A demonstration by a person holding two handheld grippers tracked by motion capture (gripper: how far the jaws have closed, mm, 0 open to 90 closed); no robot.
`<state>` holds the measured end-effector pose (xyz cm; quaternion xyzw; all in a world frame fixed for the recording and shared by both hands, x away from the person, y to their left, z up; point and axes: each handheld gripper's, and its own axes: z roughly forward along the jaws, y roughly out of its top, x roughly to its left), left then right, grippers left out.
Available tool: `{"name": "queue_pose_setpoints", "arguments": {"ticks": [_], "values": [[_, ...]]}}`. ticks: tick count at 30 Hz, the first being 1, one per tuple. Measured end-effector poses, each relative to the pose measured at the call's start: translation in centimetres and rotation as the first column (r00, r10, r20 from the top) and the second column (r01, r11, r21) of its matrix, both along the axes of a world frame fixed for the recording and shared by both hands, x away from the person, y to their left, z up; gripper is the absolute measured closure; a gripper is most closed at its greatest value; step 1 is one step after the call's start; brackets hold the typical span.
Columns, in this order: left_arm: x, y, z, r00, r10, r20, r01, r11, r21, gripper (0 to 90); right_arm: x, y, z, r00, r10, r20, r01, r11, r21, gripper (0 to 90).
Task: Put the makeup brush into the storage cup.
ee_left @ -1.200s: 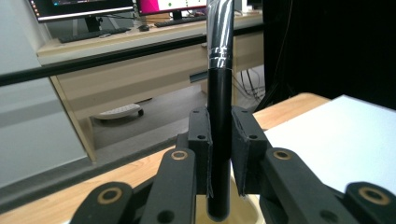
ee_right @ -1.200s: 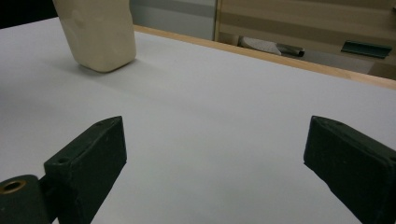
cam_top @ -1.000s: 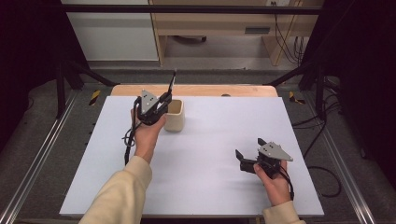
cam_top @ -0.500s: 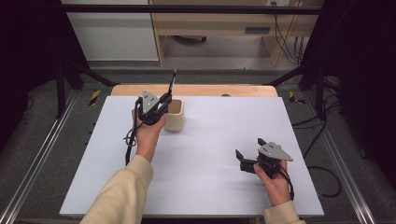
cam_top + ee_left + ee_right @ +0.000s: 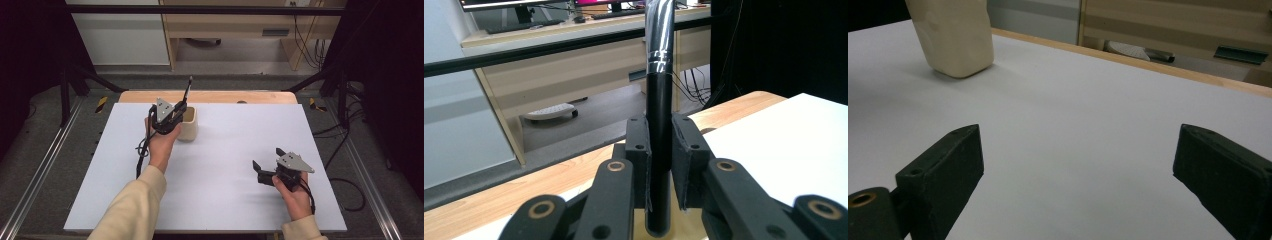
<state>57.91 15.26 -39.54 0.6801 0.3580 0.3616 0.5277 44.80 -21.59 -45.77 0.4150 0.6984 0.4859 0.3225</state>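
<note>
left gripper view: your left tool (image 5: 659, 165) is clamped on the black brush (image 5: 659, 100); keep it upright, lower it straight into the cup (image 5: 188, 123). right tool (image 5: 270, 167) rests, jaws apart.

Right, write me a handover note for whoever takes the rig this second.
Left tongs: shut on the black brush, held upright, lower end inside the beige cup at the far left of the white table.
Right tongs: open, nothing between them, resting low near the table's right front, aimed toward the cup.
Done: brush gripped, its end inside the cup's mouth.
Left: whether the brush is going in or coming out cannot be told; either release it in the cup or lift it clear.
</note>
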Motion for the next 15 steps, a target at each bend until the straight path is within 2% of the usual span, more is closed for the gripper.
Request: {"name": "queue_pose_setpoints", "arguments": {"ticks": [5,9,15], "values": [[0.1,0.0,-0.1,1.0,-0.008,0.005,0.008,1.0,0.006,78.8,-0.1,0.0,0.2,0.9997,0.013,0.021,-0.013,1.0,0.003,6.7],[0.3,0.1,-0.1,1.0,0.0,0.005,0.0,0.9999,-0.017,78.8,-0.3,0.1,0.7,0.9985,0.023,0.05,-0.024,1.0,0.016,8.0],[0.5,0.2,-0.3,1.0,0.003,-0.001,-0.003,0.9997,-0.023,78.8,-0.6,0.3,1.3,0.9943,0.045,0.096,-0.05,0.998,0.043,8.0]]}}
